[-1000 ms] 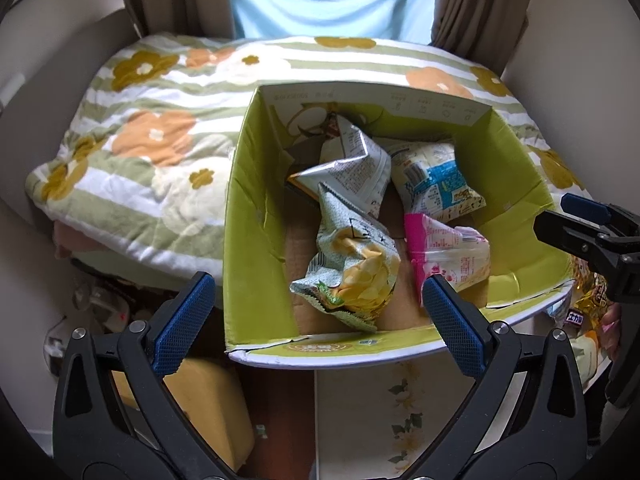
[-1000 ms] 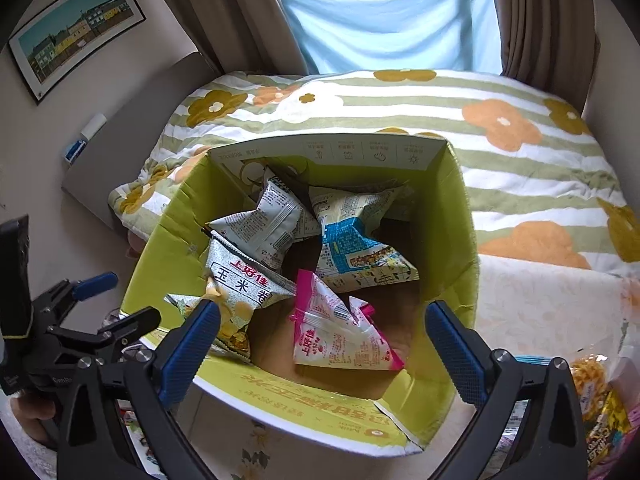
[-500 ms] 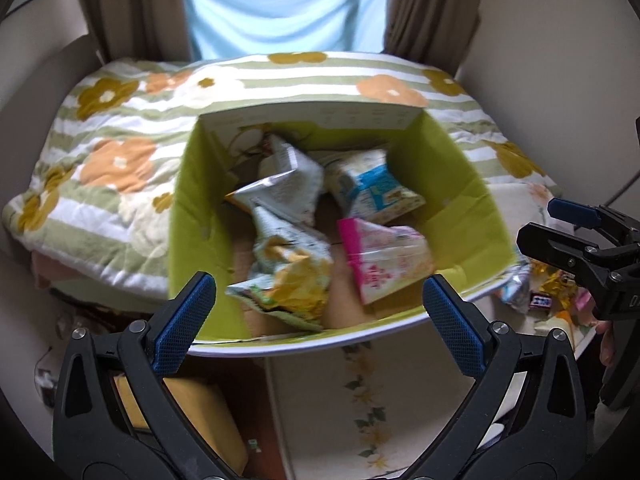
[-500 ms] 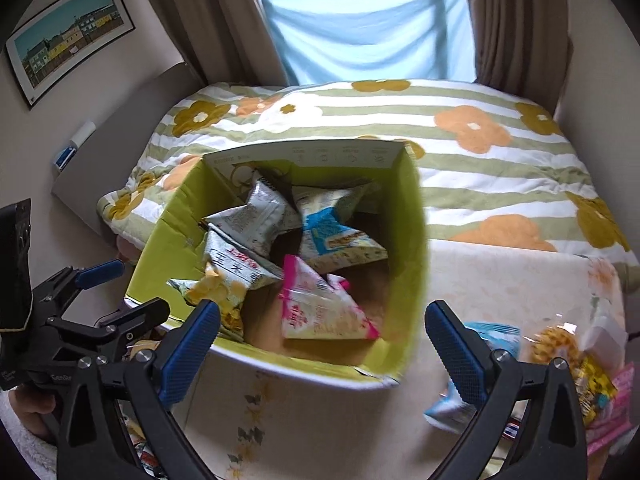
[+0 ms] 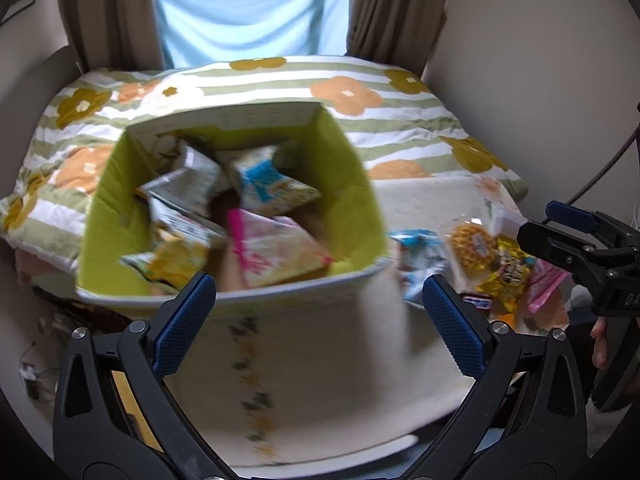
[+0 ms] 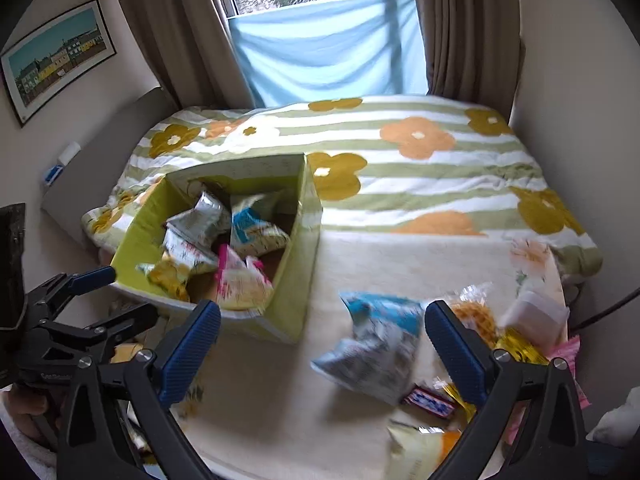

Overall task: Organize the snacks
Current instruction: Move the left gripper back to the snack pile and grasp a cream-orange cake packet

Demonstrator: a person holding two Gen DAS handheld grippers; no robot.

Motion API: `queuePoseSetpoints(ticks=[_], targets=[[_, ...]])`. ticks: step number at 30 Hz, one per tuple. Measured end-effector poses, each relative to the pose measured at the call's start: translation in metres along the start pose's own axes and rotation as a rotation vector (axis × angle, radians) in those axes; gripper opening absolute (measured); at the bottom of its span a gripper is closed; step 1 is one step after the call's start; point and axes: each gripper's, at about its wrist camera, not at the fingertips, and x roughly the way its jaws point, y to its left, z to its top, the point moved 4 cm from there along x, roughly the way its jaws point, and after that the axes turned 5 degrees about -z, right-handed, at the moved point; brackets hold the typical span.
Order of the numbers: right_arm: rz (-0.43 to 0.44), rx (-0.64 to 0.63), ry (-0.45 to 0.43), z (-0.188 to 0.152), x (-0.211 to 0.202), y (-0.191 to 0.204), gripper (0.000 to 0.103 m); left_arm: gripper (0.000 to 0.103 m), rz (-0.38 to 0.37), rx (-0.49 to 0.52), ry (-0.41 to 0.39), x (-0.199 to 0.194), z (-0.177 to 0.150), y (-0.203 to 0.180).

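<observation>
A green cardboard box (image 5: 360,200) (image 6: 296,256) stands on the table's left and holds several snack bags, among them a pink one (image 5: 276,252) and a blue-and-white one (image 6: 256,228). More snacks lie loose to its right: a blue-and-grey bag (image 6: 376,344), a yellow waffle pack (image 5: 472,244) and a chocolate bar (image 6: 430,400). My left gripper (image 5: 320,316) is open and empty, in front of the box. My right gripper (image 6: 322,352) is open and empty, above the loose blue-and-grey bag. Each gripper shows at the edge of the other's view.
The table (image 6: 280,400) has a cream cloth with a flower print. A bed with a striped, flowered quilt (image 6: 400,168) lies behind it, below a curtained window. Walls close in on both sides. A framed picture (image 6: 56,56) hangs on the left wall.
Both grippers have pulled back from the box and swung right, so the loose snacks on the table have come into view. Both stay open and empty.
</observation>
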Motion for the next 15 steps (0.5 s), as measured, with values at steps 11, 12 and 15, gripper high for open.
queuePoseSetpoints(ticks=[11,12,15], targets=[[-0.043,0.005,-0.012,-0.043,-0.039,-0.103,0.102,0.102,-0.013,-0.044,0.057,0.023,-0.049,-0.117],[-0.037,0.012,-0.008,-0.046,-0.038,-0.112,0.102,0.102,-0.023,-0.053,0.061,0.027,-0.055,-0.127],[-0.022,0.029,-0.003,-0.058,-0.040,-0.135,0.102,0.102,-0.030,-0.065,0.086,0.041,-0.075,-0.157]])
